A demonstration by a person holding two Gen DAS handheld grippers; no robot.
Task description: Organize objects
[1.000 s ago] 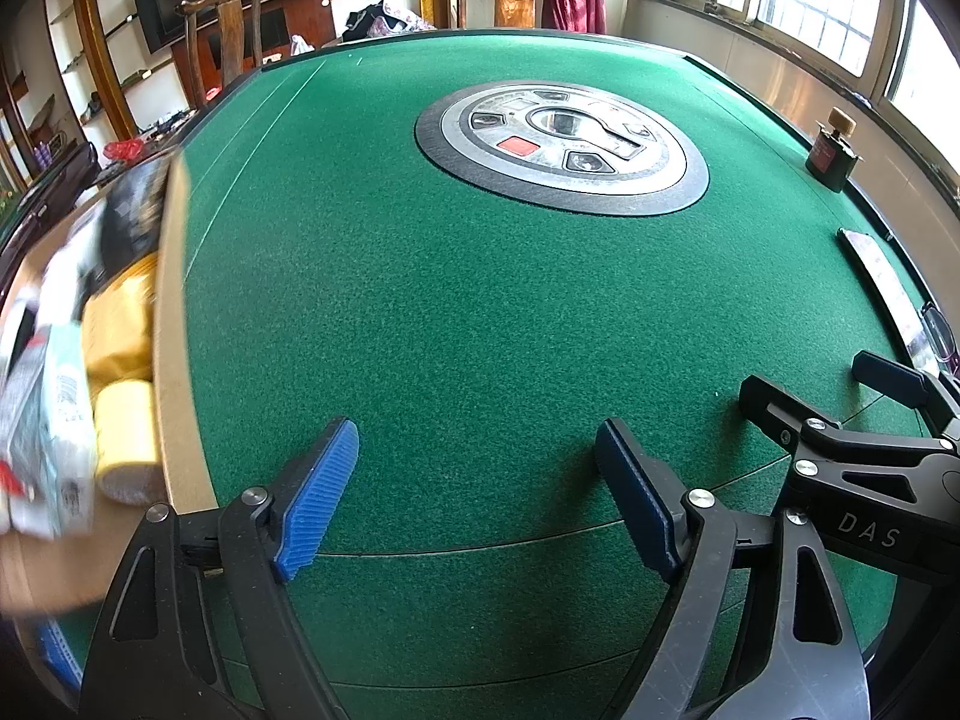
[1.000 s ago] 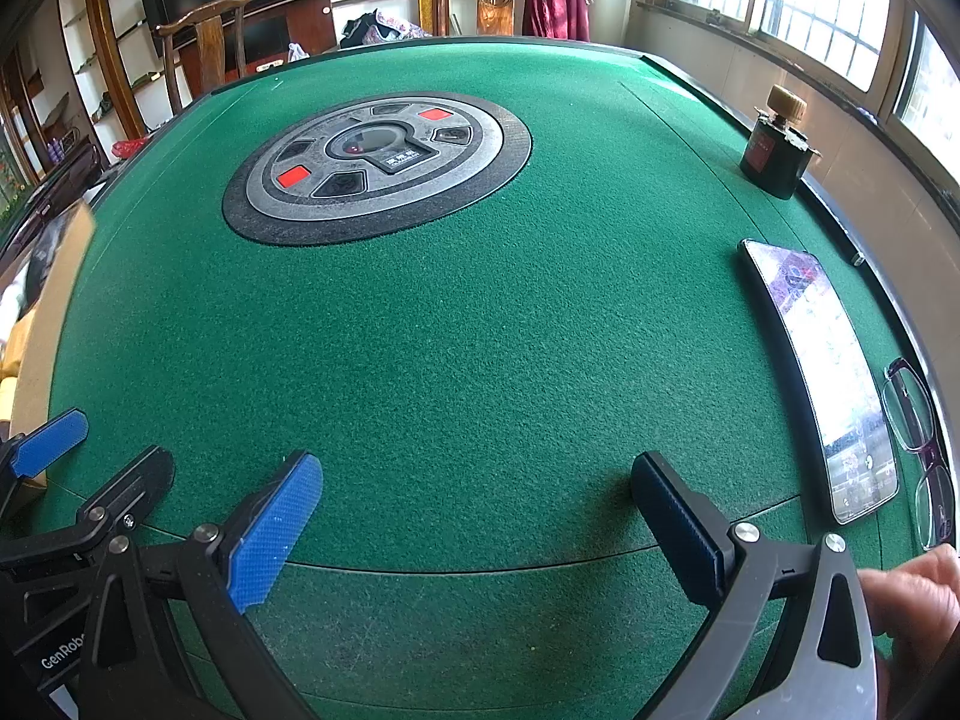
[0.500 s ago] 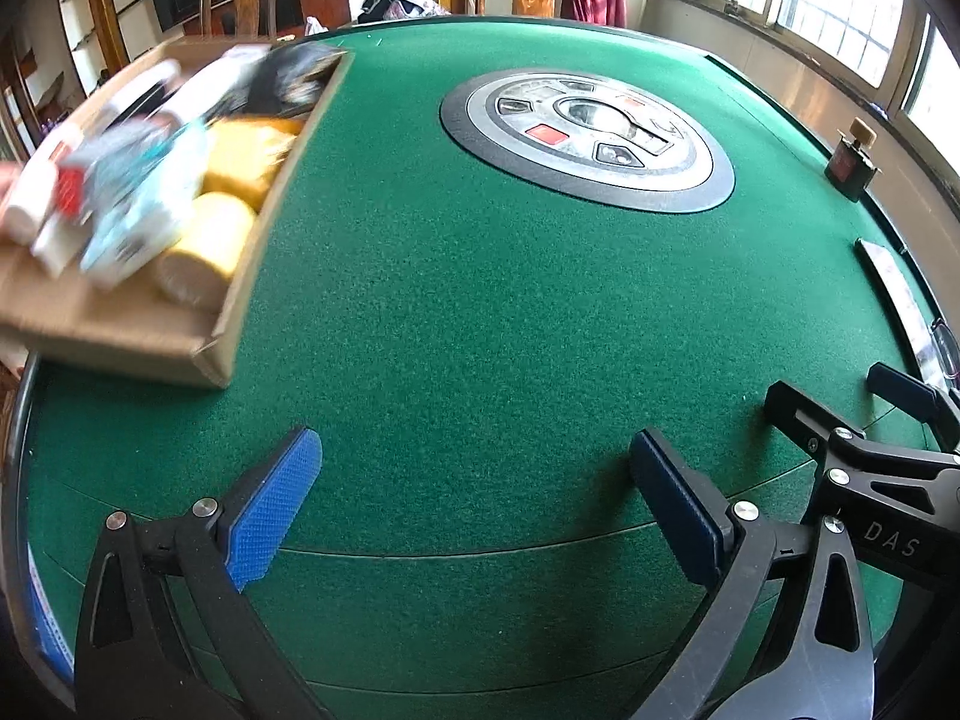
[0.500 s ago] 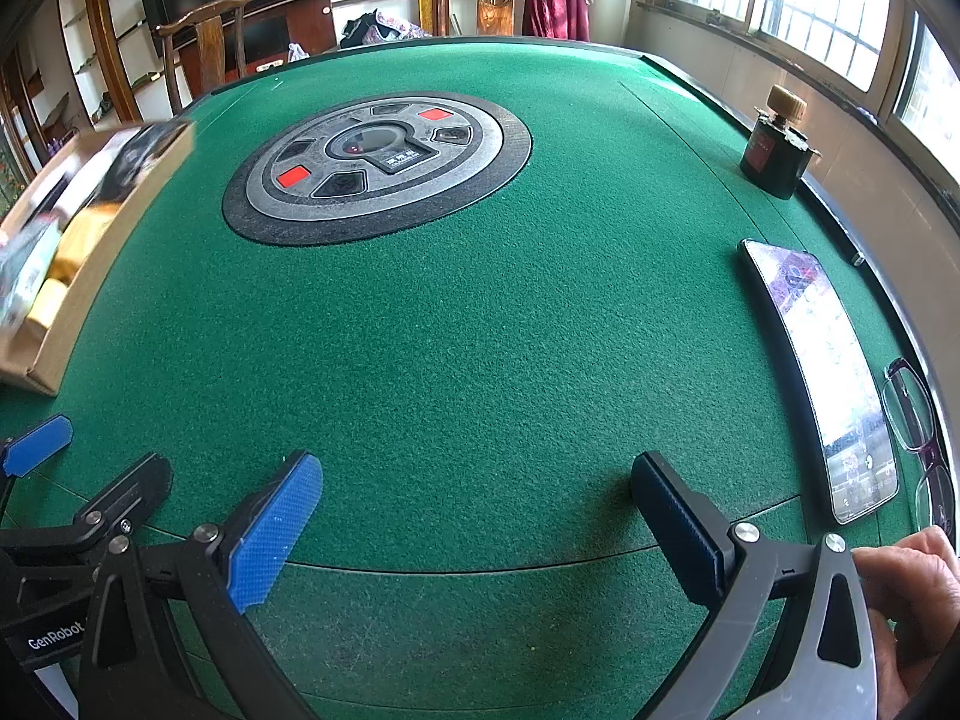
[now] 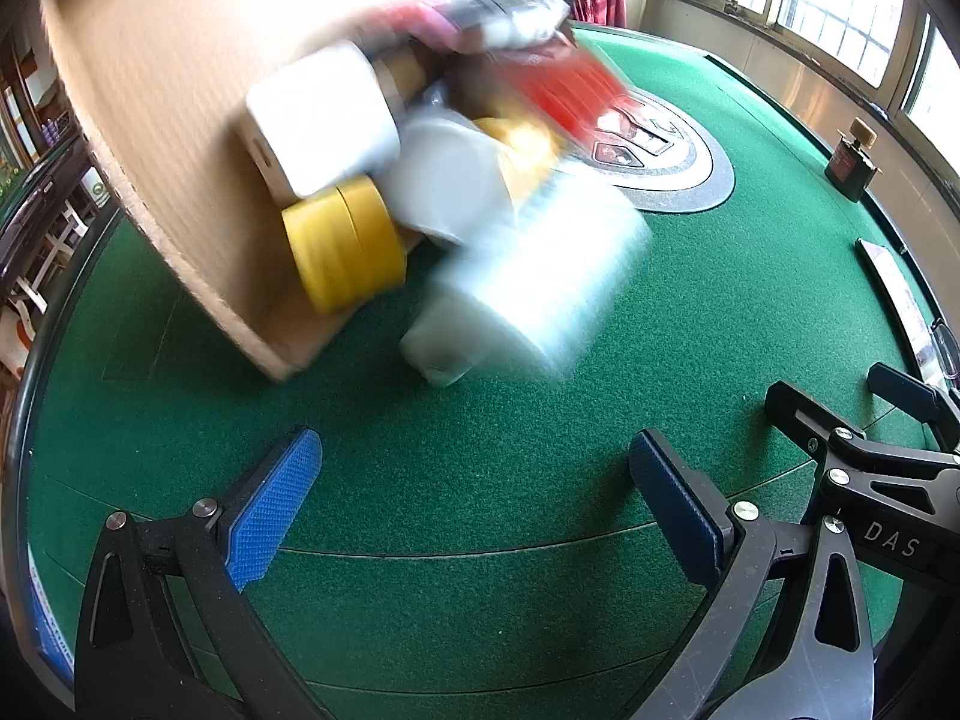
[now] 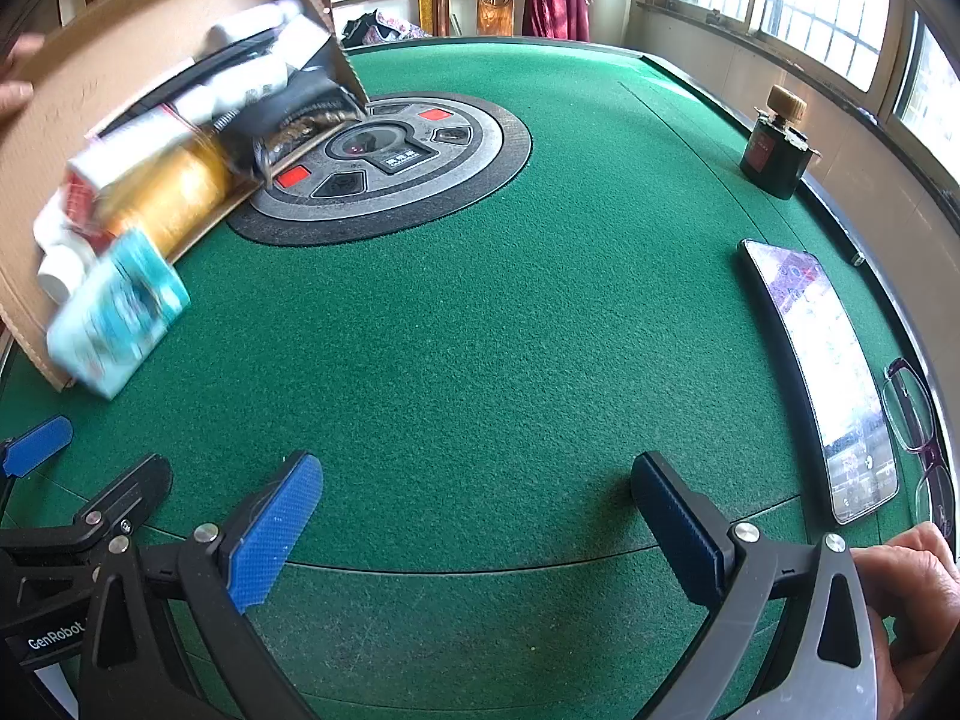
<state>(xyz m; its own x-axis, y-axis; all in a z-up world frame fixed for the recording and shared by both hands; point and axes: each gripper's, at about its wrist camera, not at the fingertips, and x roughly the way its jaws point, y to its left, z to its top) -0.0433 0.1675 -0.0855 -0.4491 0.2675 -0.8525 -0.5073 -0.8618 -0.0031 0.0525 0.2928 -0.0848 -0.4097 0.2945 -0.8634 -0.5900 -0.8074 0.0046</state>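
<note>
A cardboard box point(image 5: 156, 102) hangs tilted over the left of the green table point(image 5: 480, 480), spilling blurred items: yellow tape rolls point(image 5: 345, 246), a white block point(image 5: 321, 126), a pale blue-white pack point(image 5: 534, 300) and a red packet point(image 5: 570, 90). The right wrist view shows the same cardboard box point(image 6: 72, 96), a hand point(image 6: 15, 81) on its far edge, a gold roll point(image 6: 171, 192) and the pale pack point(image 6: 117, 321) sliding out. My left gripper point(image 5: 474, 495) stands open near the front edge with nothing between its fingers. My right gripper point(image 6: 477, 507) is open and empty too.
A round grey control panel point(image 6: 390, 162) sits mid-table. At the right edge stand a dark bottle with a cork cap point(image 6: 774, 150), a phone point(image 6: 822, 372) and glasses point(image 6: 918, 432). Chairs, shelves and windows lie beyond. A hand point(image 6: 912, 600) holds the right gripper.
The cardboard box has swung in from the left, tipped over the table, and its contents are tumbling out. Both grippers have stayed in place, and the left one's jaws stand wider than a second ago.
</note>
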